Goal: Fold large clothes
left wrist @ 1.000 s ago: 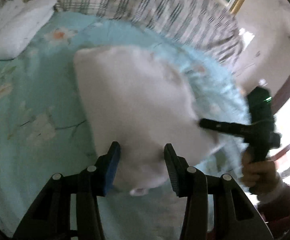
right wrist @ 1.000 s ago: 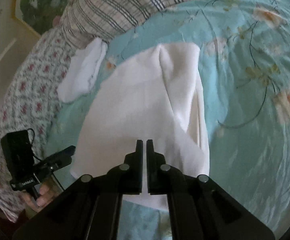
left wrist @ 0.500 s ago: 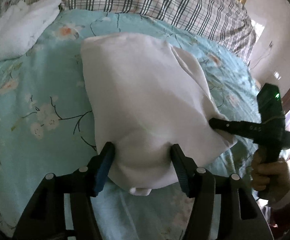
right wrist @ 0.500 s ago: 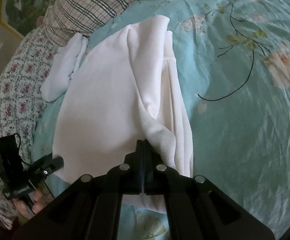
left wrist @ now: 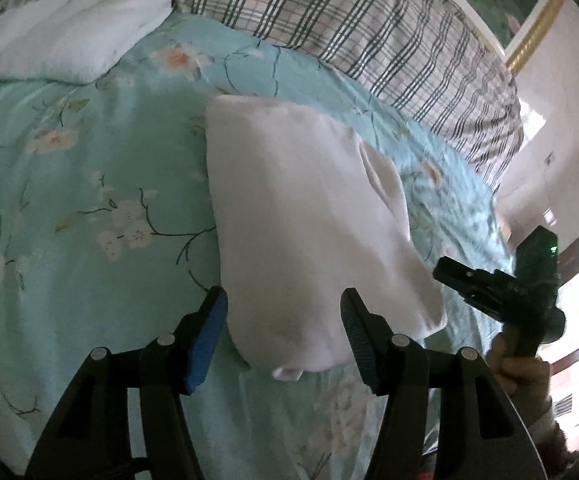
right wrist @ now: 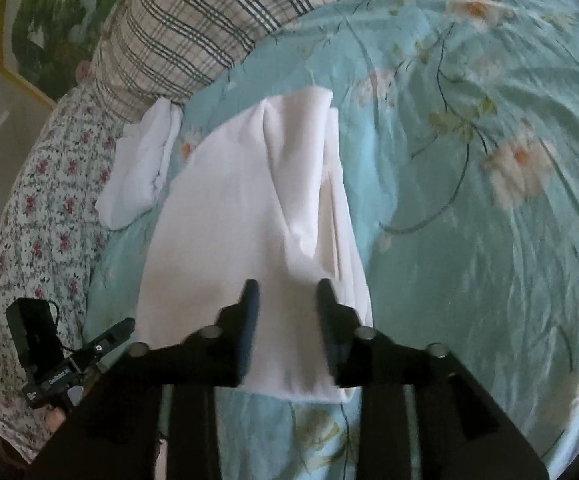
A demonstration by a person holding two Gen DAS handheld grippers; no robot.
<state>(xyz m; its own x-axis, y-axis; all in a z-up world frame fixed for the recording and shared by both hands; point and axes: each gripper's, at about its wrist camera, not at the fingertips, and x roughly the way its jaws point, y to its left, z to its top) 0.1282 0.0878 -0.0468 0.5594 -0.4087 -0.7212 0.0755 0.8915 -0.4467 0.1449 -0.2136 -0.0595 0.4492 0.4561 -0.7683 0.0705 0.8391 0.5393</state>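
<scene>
Folded white garment [left wrist: 297, 232] lying on floral bedspread [left wrist: 89, 184], near plaid pillow [left wrist: 369, 28]. Left hand-held gripper [left wrist: 283, 320] spread wide, right hand-held gripper [right wrist: 285, 300] likewise parted, neither pinching cloth.

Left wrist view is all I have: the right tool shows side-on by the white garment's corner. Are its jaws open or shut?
Observer: Open. The right tool has its jaws spread at the near edge of the white garment, with nothing clamped.
Operator: Is the garment's right side flat?
Observer: No. A raised ridge runs lengthwise, with stacked layer edges beside it on the right.
Operator: What lies past the folded white pile?
Observer: Beyond the folded white pile is a red-flowered quilt, next to the plaid pillow.
</scene>
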